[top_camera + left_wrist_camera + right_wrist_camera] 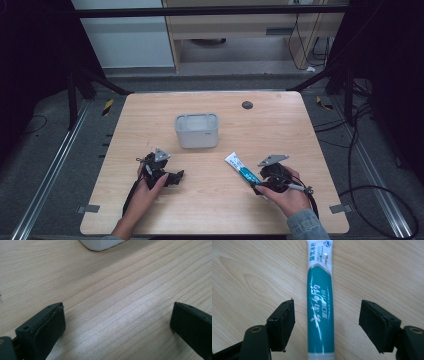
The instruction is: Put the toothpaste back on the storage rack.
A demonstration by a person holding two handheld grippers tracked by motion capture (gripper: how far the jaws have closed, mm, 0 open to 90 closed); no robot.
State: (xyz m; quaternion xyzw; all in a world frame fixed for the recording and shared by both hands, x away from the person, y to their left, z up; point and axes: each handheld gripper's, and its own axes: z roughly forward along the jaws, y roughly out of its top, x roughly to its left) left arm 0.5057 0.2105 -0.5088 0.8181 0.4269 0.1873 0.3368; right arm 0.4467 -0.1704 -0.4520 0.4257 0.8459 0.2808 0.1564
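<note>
A: High view, item one. Right gripper (256, 186) at near right of wooden table (150, 125), set over near end of toothpaste tube (242, 170). Tube flat on the wood, teal and white, running from near right toward the centre. Left gripper (177, 177) resting at near left, well apart from tube.

B: Item two. Grey bin (197, 130) upright past table centre, far of both grippers. Small dark disc (247, 105) near far edge. Beyond: dark frame bars, grey floor, cables at right, pale cabinet at back.

A: Left gripper view. Left gripper (117, 317) with jaws wide apart, nothing between but bare grain. Bin corner (102, 244) at top edge.

B: Right gripper view. Right gripper (327, 322) with jaws apart, straddling tube (320, 302); clear gap each side, pads not touching. Cap end nearest camera, white printed end farther off.

A: Step judged: lining up for the pick, grasp not yet made.

B: Next move, by judgement: lower squarely, close on tube body across its width, lift, carry toward bin. Risk: soft, glossy tube sliding or twisting if pinched off-centre.
</note>
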